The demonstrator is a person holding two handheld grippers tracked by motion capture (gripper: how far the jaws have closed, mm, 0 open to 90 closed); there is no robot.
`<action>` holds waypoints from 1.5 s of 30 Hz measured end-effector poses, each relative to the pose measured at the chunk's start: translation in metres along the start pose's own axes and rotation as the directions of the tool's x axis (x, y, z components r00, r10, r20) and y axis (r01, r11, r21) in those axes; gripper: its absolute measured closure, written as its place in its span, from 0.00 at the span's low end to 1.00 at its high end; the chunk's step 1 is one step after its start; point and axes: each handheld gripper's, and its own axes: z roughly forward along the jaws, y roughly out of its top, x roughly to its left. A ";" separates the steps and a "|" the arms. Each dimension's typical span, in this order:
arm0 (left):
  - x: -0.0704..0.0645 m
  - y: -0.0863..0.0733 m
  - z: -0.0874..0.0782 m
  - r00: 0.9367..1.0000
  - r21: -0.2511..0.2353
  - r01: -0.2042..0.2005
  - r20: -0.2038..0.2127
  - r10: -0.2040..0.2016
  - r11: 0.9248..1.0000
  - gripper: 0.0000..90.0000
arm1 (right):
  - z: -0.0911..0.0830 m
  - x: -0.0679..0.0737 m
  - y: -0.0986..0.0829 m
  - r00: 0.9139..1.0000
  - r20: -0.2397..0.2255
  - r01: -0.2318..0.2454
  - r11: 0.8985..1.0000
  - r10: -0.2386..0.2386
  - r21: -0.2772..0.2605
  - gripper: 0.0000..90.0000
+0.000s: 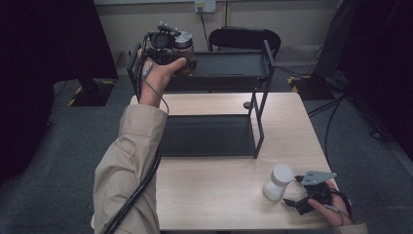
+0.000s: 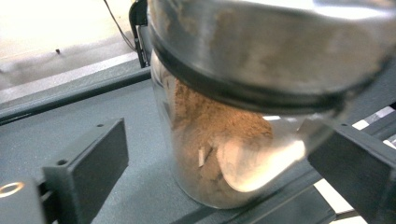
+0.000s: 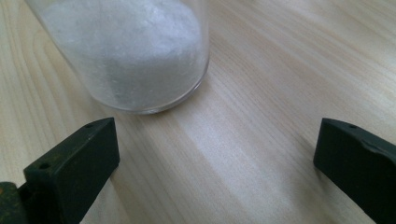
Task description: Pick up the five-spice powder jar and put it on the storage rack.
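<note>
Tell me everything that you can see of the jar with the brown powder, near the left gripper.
The jar with brown powder is clear, glass or plastic, with a silver metal lid above a dark band. Brown powder fills much of it, heaped unevenly. It stands at the top shelf of the black rack, at its left end. The left gripper is around it, one black jaw on each side; whether they press it, I cannot tell. In the left gripper view it looks tilted.

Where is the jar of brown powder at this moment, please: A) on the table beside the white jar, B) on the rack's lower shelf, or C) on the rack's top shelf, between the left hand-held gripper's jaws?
C: the brown powder jar sits at the top shelf, between the jaws of the left hand-held gripper.
</note>
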 end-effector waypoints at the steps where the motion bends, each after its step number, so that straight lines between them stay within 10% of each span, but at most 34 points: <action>1: 0.000 -0.001 -0.001 1.000 -0.003 -0.004 0.002 0.004 1.000 0.01 | 0.000 0.000 0.000 1.000 0.000 0.000 1.000 0.000 0.000 0.00; 45: -0.006 -0.067 -0.028 0.987 -0.108 -0.024 0.153 0.041 0.994 0.02 | 0.000 0.001 0.000 1.000 0.006 -0.005 1.000 0.005 -0.001 0.00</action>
